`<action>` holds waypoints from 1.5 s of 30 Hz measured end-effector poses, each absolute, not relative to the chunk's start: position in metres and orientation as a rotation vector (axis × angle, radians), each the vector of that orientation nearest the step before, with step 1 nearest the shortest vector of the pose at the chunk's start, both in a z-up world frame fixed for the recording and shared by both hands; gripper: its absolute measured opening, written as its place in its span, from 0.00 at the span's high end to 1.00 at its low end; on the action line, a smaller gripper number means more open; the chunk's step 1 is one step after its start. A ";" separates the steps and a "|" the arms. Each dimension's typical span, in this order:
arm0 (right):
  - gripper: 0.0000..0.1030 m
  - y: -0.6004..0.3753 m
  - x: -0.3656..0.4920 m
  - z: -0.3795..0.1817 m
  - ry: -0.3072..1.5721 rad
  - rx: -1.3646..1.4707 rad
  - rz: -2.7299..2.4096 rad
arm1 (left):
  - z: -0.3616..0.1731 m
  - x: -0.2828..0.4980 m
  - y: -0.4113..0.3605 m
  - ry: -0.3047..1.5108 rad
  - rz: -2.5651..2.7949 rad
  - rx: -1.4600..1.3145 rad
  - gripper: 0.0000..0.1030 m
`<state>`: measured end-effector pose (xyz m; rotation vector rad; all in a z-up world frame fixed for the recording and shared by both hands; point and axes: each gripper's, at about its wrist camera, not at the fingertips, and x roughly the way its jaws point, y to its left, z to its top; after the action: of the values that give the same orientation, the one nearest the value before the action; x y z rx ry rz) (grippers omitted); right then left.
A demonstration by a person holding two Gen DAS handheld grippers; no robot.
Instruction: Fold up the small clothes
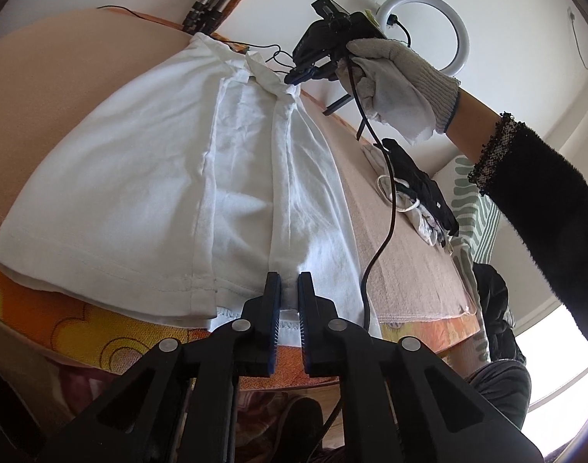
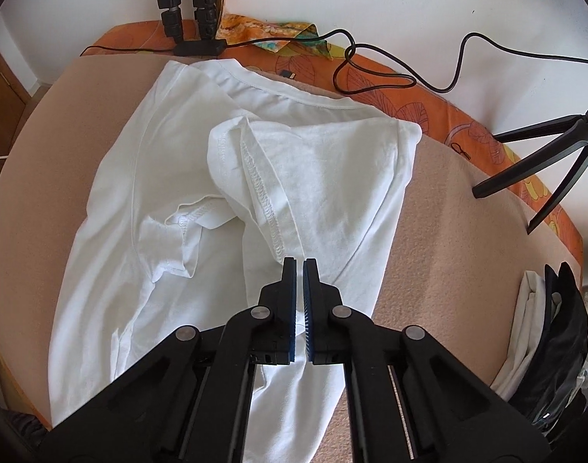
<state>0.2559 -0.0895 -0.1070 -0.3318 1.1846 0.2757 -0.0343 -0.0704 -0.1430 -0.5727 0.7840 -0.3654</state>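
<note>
A: With the white shirt (image 1: 170, 177) spread on the beige pad (image 1: 43, 88) mid-frame, the left gripper (image 1: 289, 289) is pinched on its near hem at bottom centre.
B: Right gripper (image 2: 299, 270)?
A: Clamped on the shirt's side edge, upper centre of the left view. Looks like a lengthwise fold in progress.
B: Next: carry both corners across together, keep the edge taut, clear the cable (image 1: 375, 254).
</note>
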 end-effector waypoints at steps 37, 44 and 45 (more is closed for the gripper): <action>0.92 -0.059 0.229 -0.111 1.210 -0.247 0.450 | -0.142 -0.058 -0.064 0.775 -0.405 -0.642 0.97; 0.81 -0.066 0.220 -0.103 1.187 -0.076 0.574 | -0.133 -0.069 -0.051 0.753 -0.367 -0.642 0.97; 0.74 -0.073 0.217 -0.092 1.157 -0.052 0.579 | -0.129 -0.071 -0.048 0.744 -0.364 -0.633 0.97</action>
<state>0.2168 -0.0729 -0.0923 -0.0524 1.1570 0.5791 -0.0706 -0.0480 -0.1287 -0.6334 0.7443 -0.3643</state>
